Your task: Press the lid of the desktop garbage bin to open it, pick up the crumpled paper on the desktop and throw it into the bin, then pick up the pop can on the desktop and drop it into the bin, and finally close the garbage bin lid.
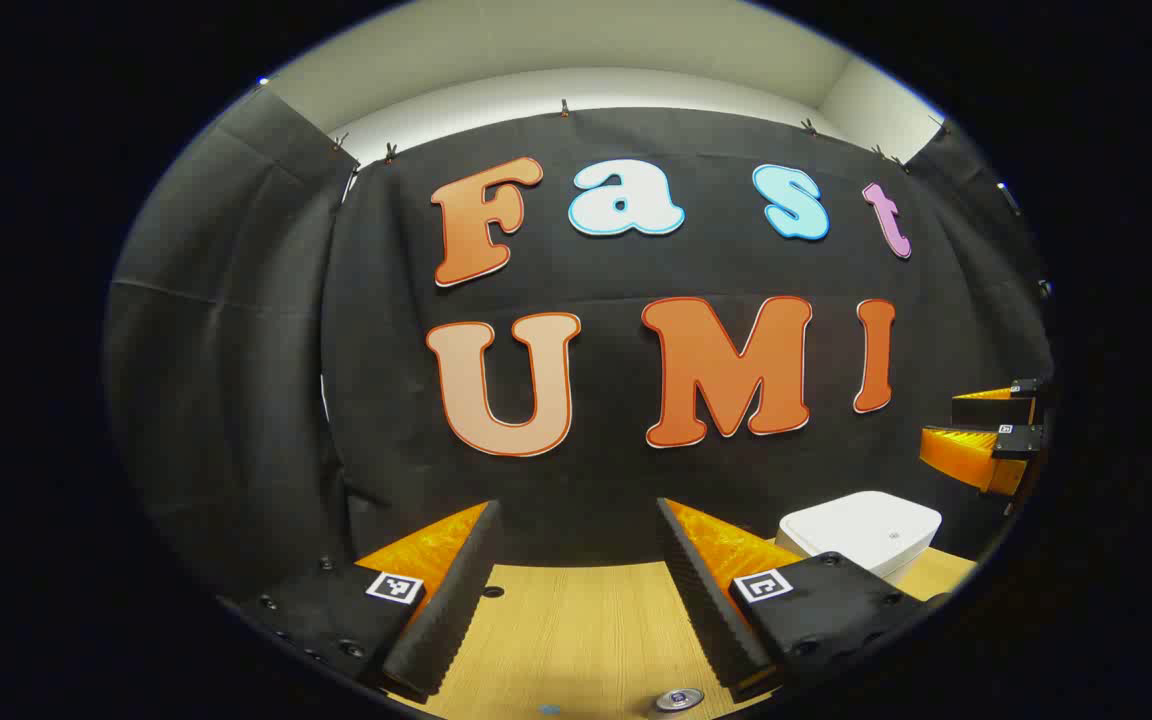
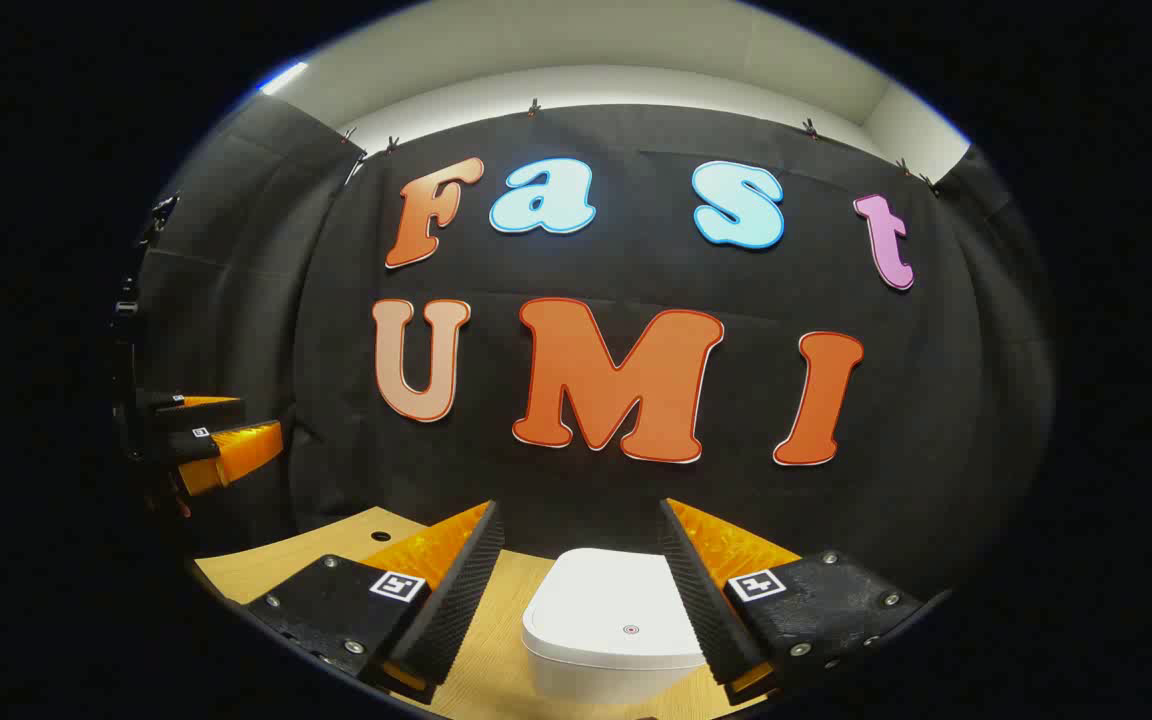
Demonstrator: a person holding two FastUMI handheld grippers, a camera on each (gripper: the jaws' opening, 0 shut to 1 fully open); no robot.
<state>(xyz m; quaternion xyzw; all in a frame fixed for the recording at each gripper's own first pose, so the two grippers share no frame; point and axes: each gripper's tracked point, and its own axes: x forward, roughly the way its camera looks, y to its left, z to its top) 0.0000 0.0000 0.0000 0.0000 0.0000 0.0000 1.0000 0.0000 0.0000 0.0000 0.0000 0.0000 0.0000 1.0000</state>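
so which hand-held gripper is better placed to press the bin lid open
Right. The closed white bin sits straight ahead between the right hand-held gripper's open fingers, while from the left hand-held gripper it lies off to the side.

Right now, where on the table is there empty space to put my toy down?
Bare wood lies between the left tongs, back to the black cloth. The pop can sits at its near edge. It is crowded on the right, where the white bin stands, framed by the right tongs.

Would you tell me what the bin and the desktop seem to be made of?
The bin looks like smooth white plastic: even colour, rounded moulded edges, soft sheen. The desktop looks like light wood or wood-look laminate, given its fine straight grain lines.
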